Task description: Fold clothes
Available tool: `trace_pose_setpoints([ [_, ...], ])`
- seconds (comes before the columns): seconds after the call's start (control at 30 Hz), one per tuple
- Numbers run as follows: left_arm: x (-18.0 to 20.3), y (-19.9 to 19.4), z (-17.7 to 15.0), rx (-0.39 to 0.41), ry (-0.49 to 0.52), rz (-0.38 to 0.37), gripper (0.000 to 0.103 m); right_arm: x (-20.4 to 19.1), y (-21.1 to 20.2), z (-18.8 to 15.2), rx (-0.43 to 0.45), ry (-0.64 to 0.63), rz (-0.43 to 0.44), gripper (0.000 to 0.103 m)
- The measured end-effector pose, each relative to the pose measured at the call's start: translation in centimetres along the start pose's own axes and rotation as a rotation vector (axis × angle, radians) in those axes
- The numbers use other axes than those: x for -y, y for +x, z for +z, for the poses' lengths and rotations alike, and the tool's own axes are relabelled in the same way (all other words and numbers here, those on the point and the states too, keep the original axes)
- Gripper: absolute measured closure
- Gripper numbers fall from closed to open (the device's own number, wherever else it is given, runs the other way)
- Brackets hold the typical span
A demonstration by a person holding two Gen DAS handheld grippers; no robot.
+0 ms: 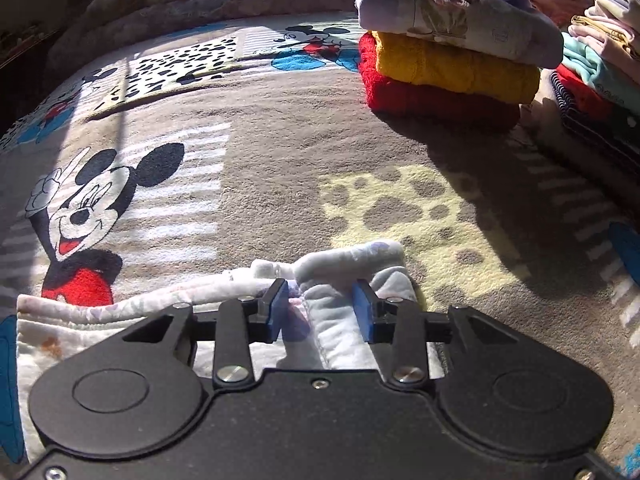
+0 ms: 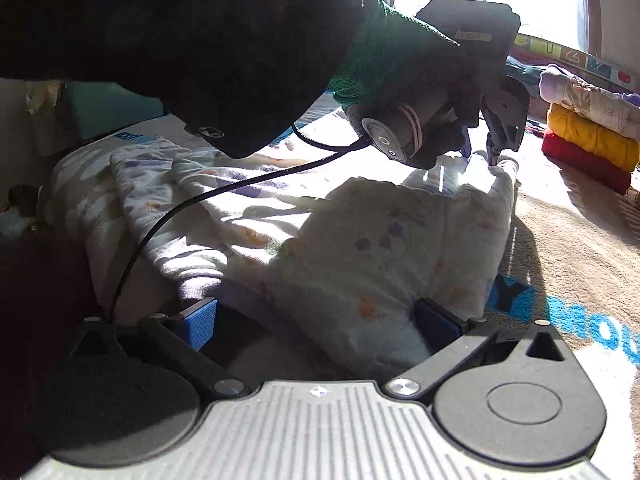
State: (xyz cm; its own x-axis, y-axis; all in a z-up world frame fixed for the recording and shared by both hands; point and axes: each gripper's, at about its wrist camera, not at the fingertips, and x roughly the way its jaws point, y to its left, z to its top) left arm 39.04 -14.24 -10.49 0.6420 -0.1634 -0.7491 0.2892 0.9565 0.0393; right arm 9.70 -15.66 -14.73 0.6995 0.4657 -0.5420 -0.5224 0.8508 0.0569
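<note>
White printed garment [image 2: 360, 248] spread on a cartoon-mouse fleece blanket [image 1: 280, 152], partly folded, near the camera. Left gripper [image 1: 320, 308] parted around a bunched edge, not yet pinching, apparently to lift it. Right gripper [image 2: 316, 324] wide apart astride the opposite end. Folded stack [image 1: 448, 64] set well aside. Garment type unclear; dark sleeve [image 2: 180, 40] blocking much.

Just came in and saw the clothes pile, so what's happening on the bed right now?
A person holds a claw in each hand and is folding a white printed garment spread on the cartoon blanket. The left claw is open over the garment's far edge; the right claw is open at its near edge. A finished stack of red, yellow and pale folded pieces sits beyond.
</note>
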Motion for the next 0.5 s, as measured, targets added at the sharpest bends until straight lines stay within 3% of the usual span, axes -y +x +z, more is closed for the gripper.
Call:
trace_pose_setpoints([
  [0.33,-5.6,-12.3,-5.9,0.149,-0.1,-0.048,0.04,0.3,-4.0,0.2,0.153,0.042,-0.002,0.005],
  [0.5,-10.2,-18.6,-10.4,0.232,-0.251,-0.045,0.039,0.7,-7.2,-0.2,0.201,0.069,-0.027,0.006],
])
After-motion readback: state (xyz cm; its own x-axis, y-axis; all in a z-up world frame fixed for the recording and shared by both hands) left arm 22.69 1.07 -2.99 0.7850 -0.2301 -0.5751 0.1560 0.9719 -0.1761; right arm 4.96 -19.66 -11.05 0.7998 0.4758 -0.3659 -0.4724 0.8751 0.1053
